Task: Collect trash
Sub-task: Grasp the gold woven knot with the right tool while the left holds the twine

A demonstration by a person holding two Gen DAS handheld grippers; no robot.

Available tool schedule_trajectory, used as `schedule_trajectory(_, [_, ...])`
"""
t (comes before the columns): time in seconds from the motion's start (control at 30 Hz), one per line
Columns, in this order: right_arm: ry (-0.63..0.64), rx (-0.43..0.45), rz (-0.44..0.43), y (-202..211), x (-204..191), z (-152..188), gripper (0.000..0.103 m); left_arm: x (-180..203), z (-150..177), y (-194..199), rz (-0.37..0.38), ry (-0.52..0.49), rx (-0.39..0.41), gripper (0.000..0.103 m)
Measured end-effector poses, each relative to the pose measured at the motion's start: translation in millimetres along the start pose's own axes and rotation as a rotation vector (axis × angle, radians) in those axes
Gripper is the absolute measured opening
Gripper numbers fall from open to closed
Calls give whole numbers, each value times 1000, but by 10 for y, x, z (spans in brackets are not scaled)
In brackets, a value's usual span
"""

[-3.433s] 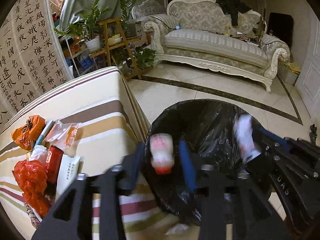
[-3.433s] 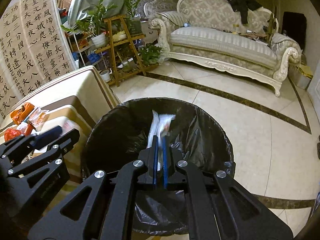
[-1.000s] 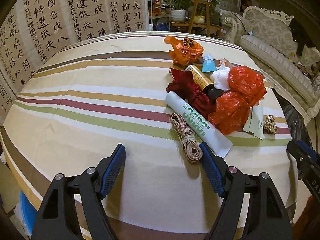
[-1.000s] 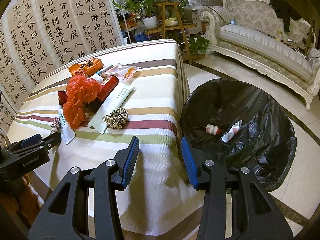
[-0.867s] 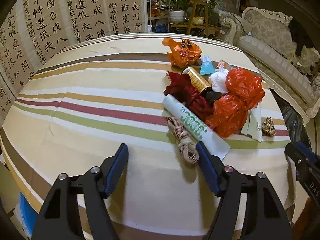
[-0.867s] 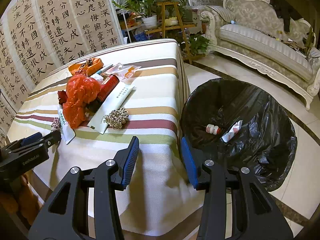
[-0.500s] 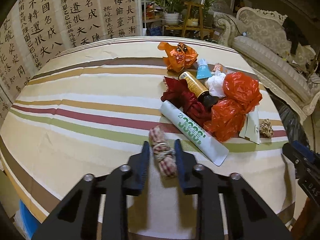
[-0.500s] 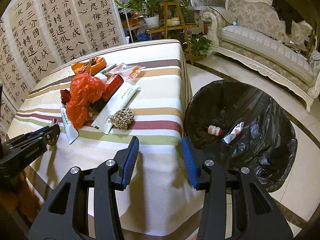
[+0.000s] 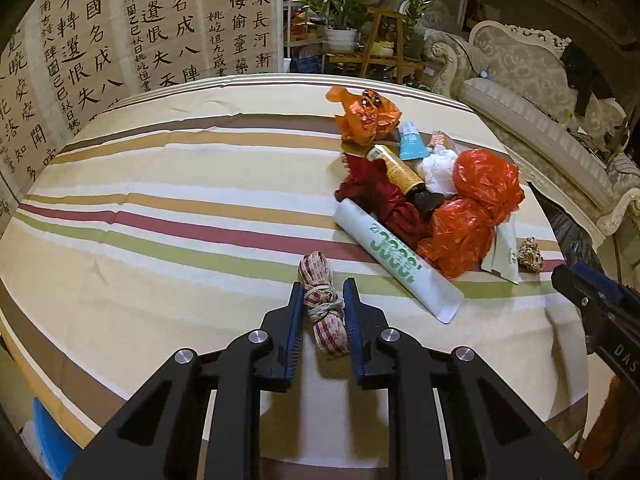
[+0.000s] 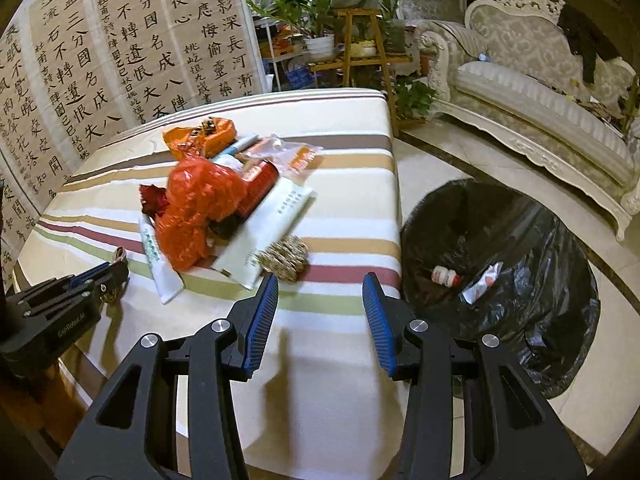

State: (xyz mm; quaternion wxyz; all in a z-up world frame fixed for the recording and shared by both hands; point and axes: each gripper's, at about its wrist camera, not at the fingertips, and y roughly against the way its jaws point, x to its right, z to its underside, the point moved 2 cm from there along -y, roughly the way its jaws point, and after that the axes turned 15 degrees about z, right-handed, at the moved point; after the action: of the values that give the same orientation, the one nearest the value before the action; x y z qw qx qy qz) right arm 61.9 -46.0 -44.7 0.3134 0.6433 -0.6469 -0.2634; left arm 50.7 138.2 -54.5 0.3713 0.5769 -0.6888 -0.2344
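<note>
— Now, what does the left wrist view show?

— Low in the middle, the left gripper (image 9: 322, 304) has its jaws closed on a red-and-white rope bundle (image 9: 323, 302), which lies on the striped tablecloth (image 9: 168, 216). Right of centre is a trash pile: a white tube with green print (image 9: 394, 258), a red plastic bag (image 9: 478, 210), an orange wrapper (image 9: 366, 116). The right gripper shows at the right edge.

— And the right wrist view?

— At bottom centre, the right gripper (image 10: 320, 308) hangs over the cloth with jaws wide apart, holding nothing. A coiled twine bundle (image 10: 282, 260) lies just past its left finger. The black-lined trash bin (image 10: 500, 272) stands at the right, with a small white bottle (image 10: 445, 275) inside. The rope bundle peeks out at the left edge, at the left gripper's tip.
</note>
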Motion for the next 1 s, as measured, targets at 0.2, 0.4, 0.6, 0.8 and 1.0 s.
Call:
schedule_trajectory(0.2, [21, 2, -9, -55, -128, -64, 43, -77, -3, 35, -38, -17, 20, 21])
schedule_trajectory(0.4, [38, -21, -10, -158, -197, -92, 37, -137, -6, 13, -29, -10, 17, 21])
schedule_trajectory(0.6, [67, -24, -8, -175, -267, -67, 20, -105, 4, 5, -16, -15, 18, 21])
schedule_trajectory(0.8, [57, -3, -4, -81, -206, -64, 11, 17, 27, 19, 7, -28, 20, 21])
schedule_trajectory(1.0, [39, 7, 10, -16, -87, -51, 4, 188, 33, 28, 32, -50, 22, 21])
